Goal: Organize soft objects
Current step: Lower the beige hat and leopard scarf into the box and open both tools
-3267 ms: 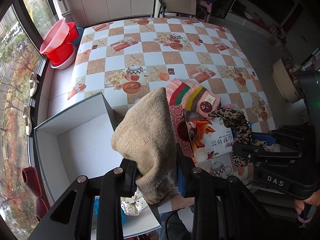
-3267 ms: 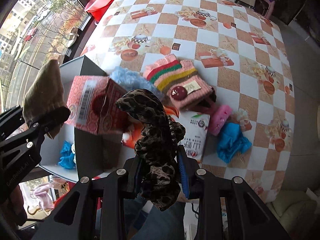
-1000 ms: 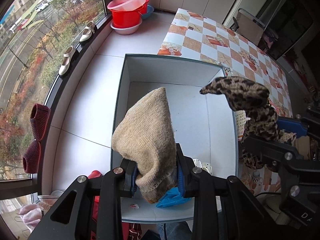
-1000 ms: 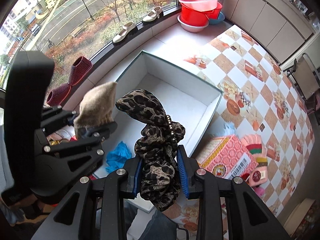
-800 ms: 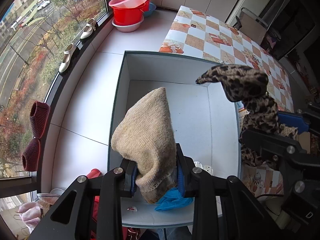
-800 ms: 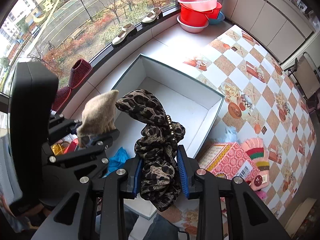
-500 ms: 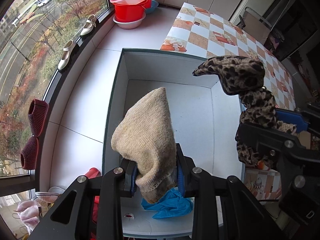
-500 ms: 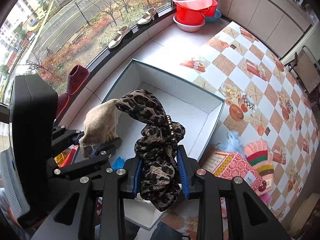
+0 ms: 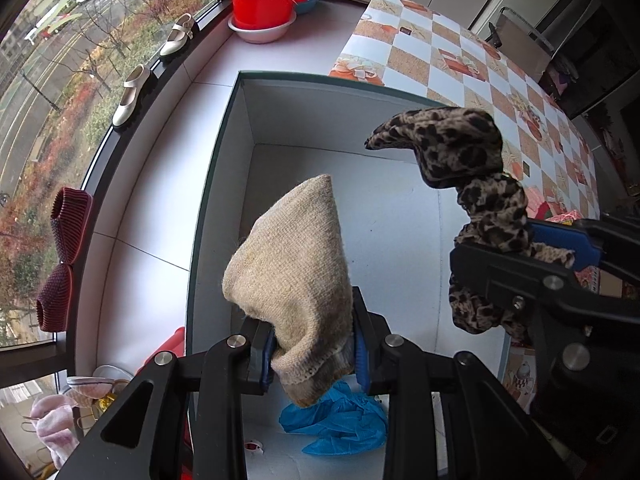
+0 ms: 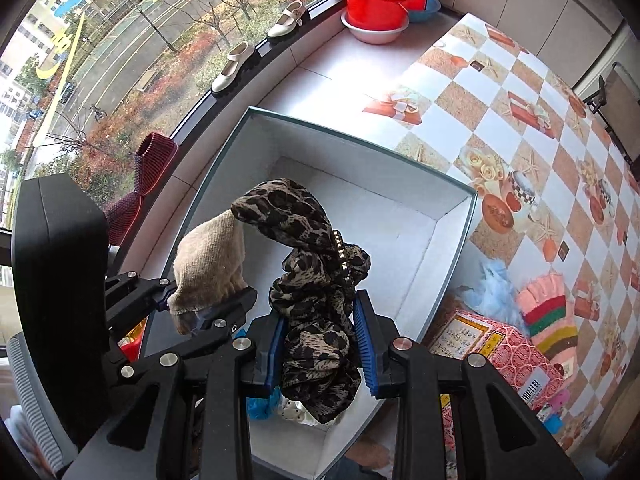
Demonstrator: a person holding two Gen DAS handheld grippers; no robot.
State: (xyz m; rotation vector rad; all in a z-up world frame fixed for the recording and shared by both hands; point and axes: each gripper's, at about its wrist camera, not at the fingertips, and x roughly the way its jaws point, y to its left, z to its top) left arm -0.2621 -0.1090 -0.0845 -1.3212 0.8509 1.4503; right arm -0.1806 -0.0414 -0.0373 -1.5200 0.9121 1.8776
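From my left wrist: a white box (image 9: 400, 216) sits on a pale tiled ledge (image 9: 160, 184) under the window, its far edge meeting the checked tablecloth (image 9: 460, 52). Red basins (image 9: 264, 0) stand at the ledge's far end. My left gripper (image 9: 314, 354) is clamped on a beige knit sock (image 9: 292, 272) above the box's near left corner, over a blue cloth (image 9: 336, 420) on the box floor; the rest of that floor is bare.

From my right wrist: my right gripper (image 10: 320, 350) is pinched on a leopard-print scrunchie (image 10: 312, 276) above the box's near end, just beside the sock. A red patterned carton (image 10: 496, 352) stands just outside the right wall.
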